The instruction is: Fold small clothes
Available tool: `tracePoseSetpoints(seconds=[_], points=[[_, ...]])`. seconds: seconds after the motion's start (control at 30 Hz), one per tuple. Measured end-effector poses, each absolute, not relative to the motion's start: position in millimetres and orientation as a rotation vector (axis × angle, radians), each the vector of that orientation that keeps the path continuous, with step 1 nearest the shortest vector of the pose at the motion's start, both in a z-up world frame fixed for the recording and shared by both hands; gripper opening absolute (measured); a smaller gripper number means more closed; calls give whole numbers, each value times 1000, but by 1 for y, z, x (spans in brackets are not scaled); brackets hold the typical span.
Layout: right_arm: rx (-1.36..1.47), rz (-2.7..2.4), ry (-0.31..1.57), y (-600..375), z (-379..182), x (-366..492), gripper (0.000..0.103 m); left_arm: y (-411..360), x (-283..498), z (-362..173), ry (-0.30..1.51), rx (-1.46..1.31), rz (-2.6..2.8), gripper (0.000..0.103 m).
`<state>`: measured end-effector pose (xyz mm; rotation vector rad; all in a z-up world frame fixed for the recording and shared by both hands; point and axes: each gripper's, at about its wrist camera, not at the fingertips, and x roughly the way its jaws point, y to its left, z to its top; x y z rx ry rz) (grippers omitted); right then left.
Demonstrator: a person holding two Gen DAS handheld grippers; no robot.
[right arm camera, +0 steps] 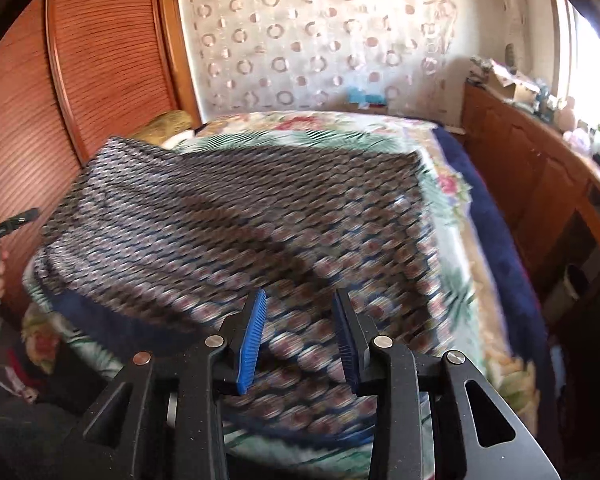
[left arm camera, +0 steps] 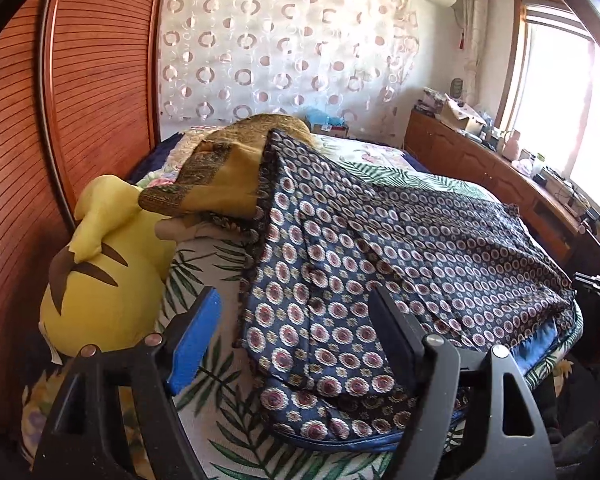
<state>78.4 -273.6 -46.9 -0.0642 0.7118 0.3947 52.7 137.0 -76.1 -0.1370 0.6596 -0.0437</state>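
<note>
Your left hand-held gripper [left arm camera: 296,332] stands wide, its blue-padded fingers [left arm camera: 192,344] spread well apart over the bed [left arm camera: 204,432]. Nothing is pinched between them. The near left corner of the patterned garment [left arm camera: 380,264] lies in the gap, and the right finger overlaps the cloth's edge in this view; whether it touches, you cannot tell.

The garment is navy with rows of small red-and-cream circles and a plain blue hem along its near edge. It lies spread across the bed's leaf-and-flower cover, with a fold running from its far left corner toward you. That far corner lies over a mustard-gold cloth [left arm camera: 224,176] beside it.

A yellow plush toy [left arm camera: 100,280] with brown stripes sits at the bed's left edge, next to a red-brown slatted wardrobe [left arm camera: 100,80].

From your right wrist, the picture is blurred. Your right hand-held gripper [right arm camera: 300,336] is partly parted, the gap narrower than the left's. The same garment [right arm camera: 240,216] shows in the gap and beyond, but the pads do not press on it.

A sheer curtain [left arm camera: 284,48] with ring shapes hangs behind the bed. A wooden counter [left arm camera: 480,164] crowded with small things runs along the right under a bright window [left arm camera: 556,92].
</note>
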Motion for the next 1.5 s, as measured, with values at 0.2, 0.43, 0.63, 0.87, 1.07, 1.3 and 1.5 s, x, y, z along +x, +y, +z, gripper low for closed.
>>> tracePoseSetpoints(seconds=[0.2, 0.43, 0.63, 0.87, 1.07, 1.3, 1.5], points=[[-41, 465, 783, -253, -72, 58, 35, 122, 49, -78, 667, -113, -72, 77], [-61, 482, 832, -236, -96, 81, 35, 114, 49, -78, 672, -111, -94, 77], [-132, 509, 836, -209, -104, 90, 2, 113, 49, -78, 672, -111, -89, 77], [-93, 543, 839, -225, -97, 81, 2, 121, 49, -79, 666, -128, -62, 77], [-112, 504, 783, -235, -80, 71, 14, 125, 49, -81, 668, -131, -32, 77], [-132, 470, 717, -234, -70, 72, 47, 127, 54, -83, 678, -123, -1, 77], [-154, 435, 701, -228, -78, 95, 48, 130, 62, -91, 701, -112, 17, 77]])
